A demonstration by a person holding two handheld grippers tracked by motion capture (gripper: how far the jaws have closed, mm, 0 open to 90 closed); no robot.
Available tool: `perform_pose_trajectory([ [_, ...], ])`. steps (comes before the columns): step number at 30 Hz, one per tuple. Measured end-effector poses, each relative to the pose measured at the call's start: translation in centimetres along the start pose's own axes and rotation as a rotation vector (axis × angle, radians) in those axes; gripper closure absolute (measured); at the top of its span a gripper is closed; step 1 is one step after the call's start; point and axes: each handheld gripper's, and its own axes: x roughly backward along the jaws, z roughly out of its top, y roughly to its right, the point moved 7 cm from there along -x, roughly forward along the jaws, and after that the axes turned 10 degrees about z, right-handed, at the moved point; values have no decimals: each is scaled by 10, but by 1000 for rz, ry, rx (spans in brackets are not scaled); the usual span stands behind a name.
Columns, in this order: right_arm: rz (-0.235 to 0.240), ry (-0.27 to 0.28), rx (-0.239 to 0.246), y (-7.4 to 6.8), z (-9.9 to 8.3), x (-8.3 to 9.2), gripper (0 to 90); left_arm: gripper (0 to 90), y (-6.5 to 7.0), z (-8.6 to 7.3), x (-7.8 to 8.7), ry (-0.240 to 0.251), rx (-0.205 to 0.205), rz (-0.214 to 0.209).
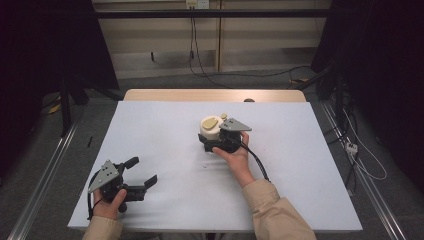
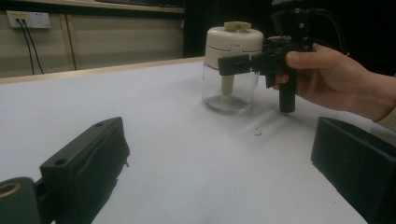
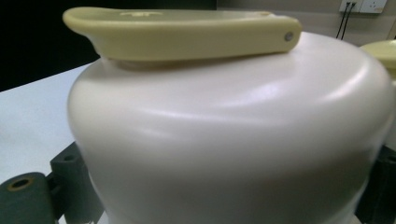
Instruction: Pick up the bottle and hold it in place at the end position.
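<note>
High view: one jar (image 1: 212,131), two grippers, one white-covered table (image 1: 165,130).
Jar upright near table centre, clear glass below, cream lid (image 2: 235,40) with one yellowish handle (image 3: 182,29) on top; right gripper (image 1: 216,142) closed around the lid, one jaw on each side, hand just behind. Left gripper (image 1: 142,172) well apart at the near left corner, jaws spread wide, holding nothing.

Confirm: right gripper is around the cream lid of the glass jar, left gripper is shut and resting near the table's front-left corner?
Not quite: the left gripper is open, its jaws spread wide apart in the high view. The rest stands: the right gripper is around the cream lid of the glass jar, and the left sits near the table's front-left corner.
</note>
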Motion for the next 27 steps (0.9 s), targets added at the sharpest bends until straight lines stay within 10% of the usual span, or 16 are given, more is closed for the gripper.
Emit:
perform_pose_trajectory([
  [27, 8, -26, -25, 0, -2, 4, 62, 33, -2, 1, -14, -15, 2, 11],
])
